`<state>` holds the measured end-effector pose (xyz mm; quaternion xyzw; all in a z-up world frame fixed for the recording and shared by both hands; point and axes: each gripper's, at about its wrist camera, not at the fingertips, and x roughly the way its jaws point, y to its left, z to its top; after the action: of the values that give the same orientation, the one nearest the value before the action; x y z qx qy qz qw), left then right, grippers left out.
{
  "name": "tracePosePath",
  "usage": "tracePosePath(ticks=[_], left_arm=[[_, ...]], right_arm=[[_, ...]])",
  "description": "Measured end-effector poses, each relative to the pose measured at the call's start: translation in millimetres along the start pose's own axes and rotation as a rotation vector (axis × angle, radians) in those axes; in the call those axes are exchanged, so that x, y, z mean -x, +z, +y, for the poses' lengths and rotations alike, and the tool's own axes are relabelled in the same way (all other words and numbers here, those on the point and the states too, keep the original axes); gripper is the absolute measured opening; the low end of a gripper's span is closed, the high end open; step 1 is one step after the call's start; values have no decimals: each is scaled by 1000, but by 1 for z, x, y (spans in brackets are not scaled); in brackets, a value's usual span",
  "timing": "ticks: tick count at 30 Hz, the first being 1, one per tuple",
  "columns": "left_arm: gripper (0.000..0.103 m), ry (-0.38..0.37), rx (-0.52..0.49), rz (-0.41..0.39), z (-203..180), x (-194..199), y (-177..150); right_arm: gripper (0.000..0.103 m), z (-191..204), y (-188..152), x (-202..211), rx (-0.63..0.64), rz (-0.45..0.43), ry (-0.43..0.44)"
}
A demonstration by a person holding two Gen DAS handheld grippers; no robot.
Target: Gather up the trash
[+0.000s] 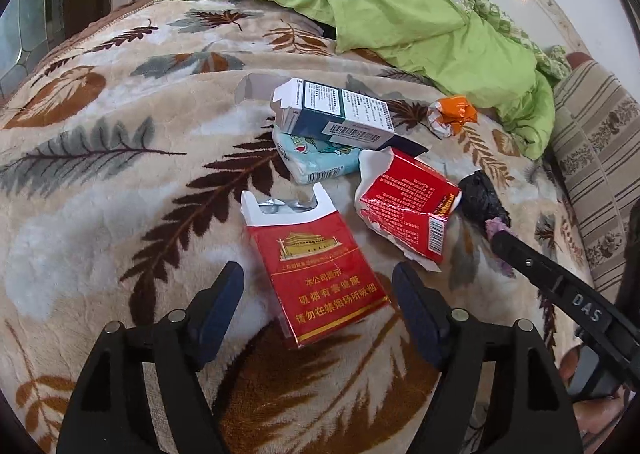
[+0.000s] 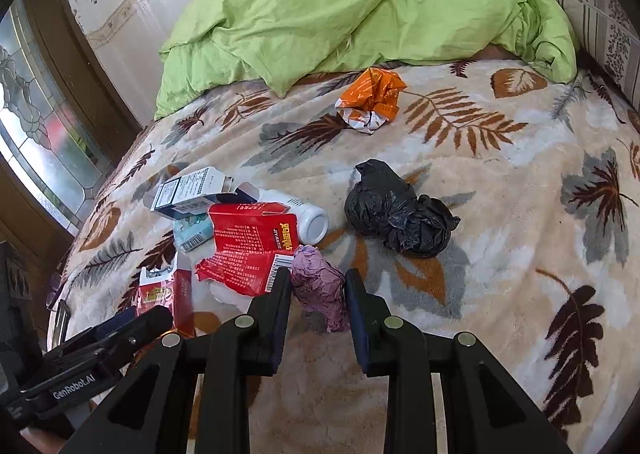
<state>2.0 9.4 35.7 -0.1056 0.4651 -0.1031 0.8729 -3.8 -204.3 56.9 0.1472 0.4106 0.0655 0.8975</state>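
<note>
A red cigarette pack point(image 1: 316, 274) with its top open lies on the leaf-print blanket point(image 1: 120, 213). My left gripper point(image 1: 318, 282) is open, a finger on either side of the pack with gaps showing. My right gripper point(image 2: 318, 286) is shut on a crumpled purple paper wad point(image 2: 320, 290), just above the blanket. Beside it lie a torn red box point(image 2: 248, 250), a blue-and-white carton point(image 2: 192, 189), a teal tissue pack point(image 2: 192, 232) and a white bottle point(image 2: 308, 219). A balled black plastic bag point(image 2: 396, 213) and an orange wrapper point(image 2: 372, 97) lie farther off.
A rumpled green quilt point(image 2: 320, 21) covers the far end of the bed. A striped pillow point(image 2: 600, 21) is at the far right. A patterned glass door point(image 2: 36, 125) stands past the bed's left edge. Bare blanket stretches to the right of the black bag.
</note>
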Motion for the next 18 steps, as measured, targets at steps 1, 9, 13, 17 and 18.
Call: tracePosePath(ticks=[1,9,13,17,18], left_arm=[[76,8,1,6,-1,-3,0],[65,142,-79,-13,-14,-15,-2],[61,123,-39,-14,-3,-9,-1],[57,94,-20,-22,5,-2,-1],[57,87,-18,-24,6,-1,-1]], right_arm=[[29,0,0,0,0,1,2],[29,-2,1,2,-2,5,5],[29,-1,0,3,1,7,6],[29,3,-1,3,5,8,16],[29,4,-1,3,8,8,18]])
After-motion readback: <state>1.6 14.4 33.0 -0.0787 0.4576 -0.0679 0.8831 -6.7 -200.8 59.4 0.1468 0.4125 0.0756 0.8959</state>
